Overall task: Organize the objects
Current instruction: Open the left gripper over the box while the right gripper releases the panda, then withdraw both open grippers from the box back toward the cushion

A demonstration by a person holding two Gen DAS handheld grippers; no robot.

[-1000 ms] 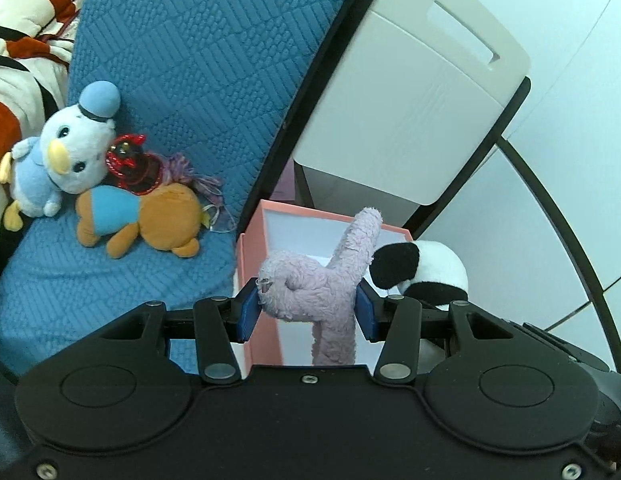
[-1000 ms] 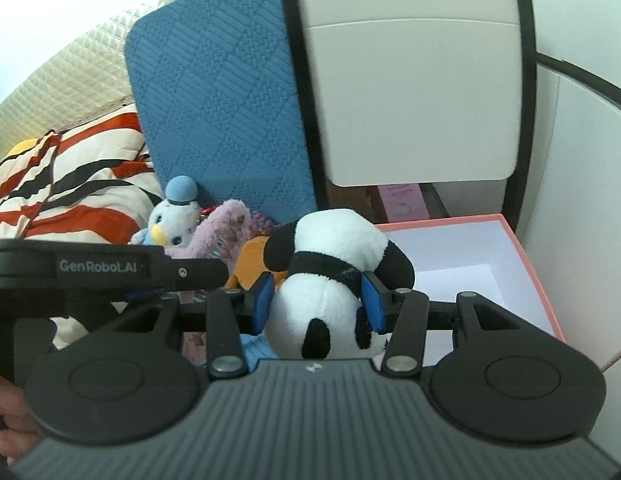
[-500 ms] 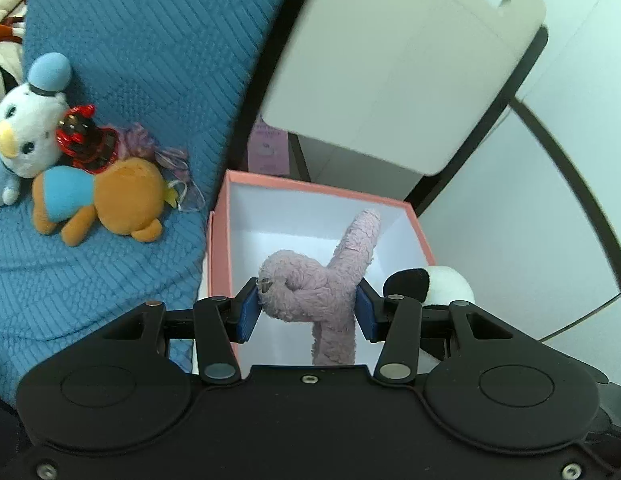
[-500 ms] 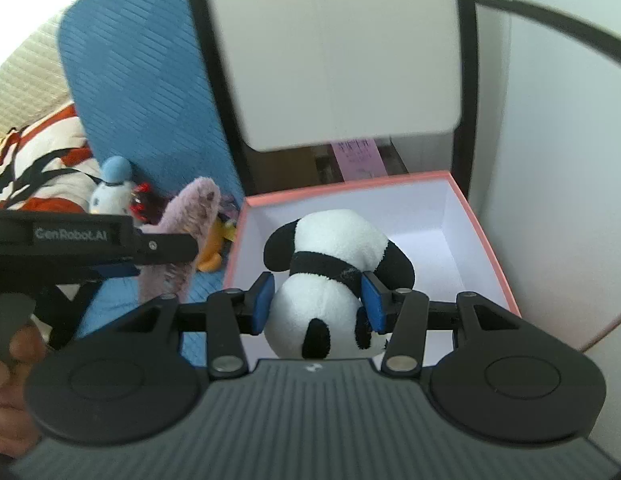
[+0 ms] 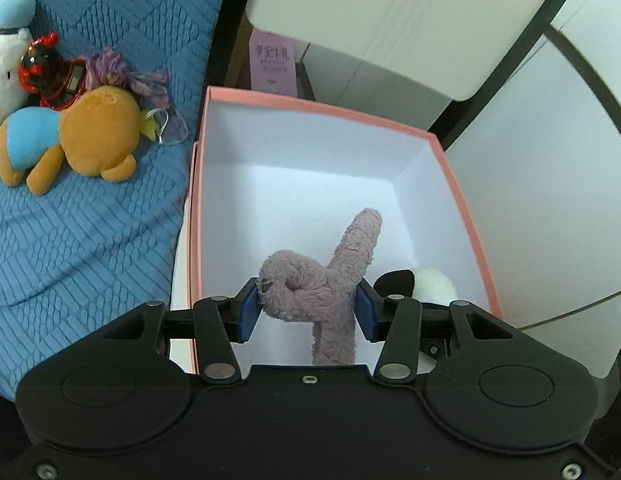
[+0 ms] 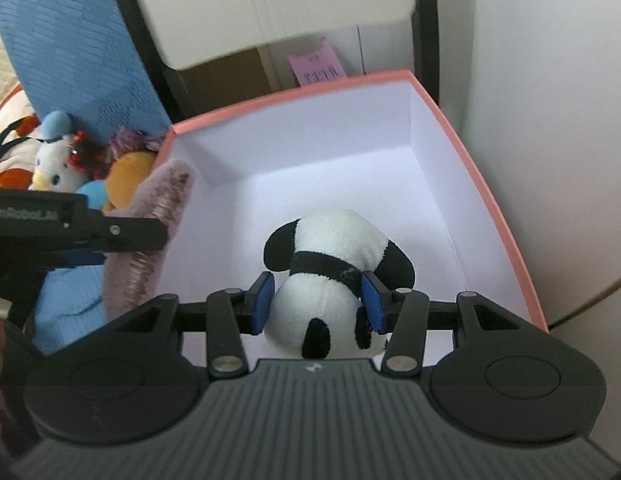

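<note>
Two grippers, two held toys, and one pink box (image 5: 462,184) with a white inside. The left gripper (image 5: 308,304) has its blue fingers (image 5: 246,312) clamped on one purple plush toy (image 5: 310,292), one pad on each side of its bunched body. One long limb of the toy sticks up past the fingers and another hangs down behind them. The toy hangs over the open box, near its front left side.

The right gripper (image 6: 318,300) has its fingers (image 6: 264,300) clamped on one panda plush (image 6: 330,264), the pads pressing its white body just under the black band. The panda's rounded top points out beyond the fingertips, over the box's white floor. In the left wrist view, part of the panda shows just to the right of the purple toy, inside the box outline.

On the blue quilted cushion (image 5: 90,232) left of the box lie four more items, close together: one white duck plush (image 5: 6,64) with a blue cap, one orange and blue plush (image 5: 82,132), one red and black figure (image 5: 46,68), and one purple yarn bundle (image 5: 118,68). Behind the box stands one pink labelled carton (image 5: 272,64).
</note>
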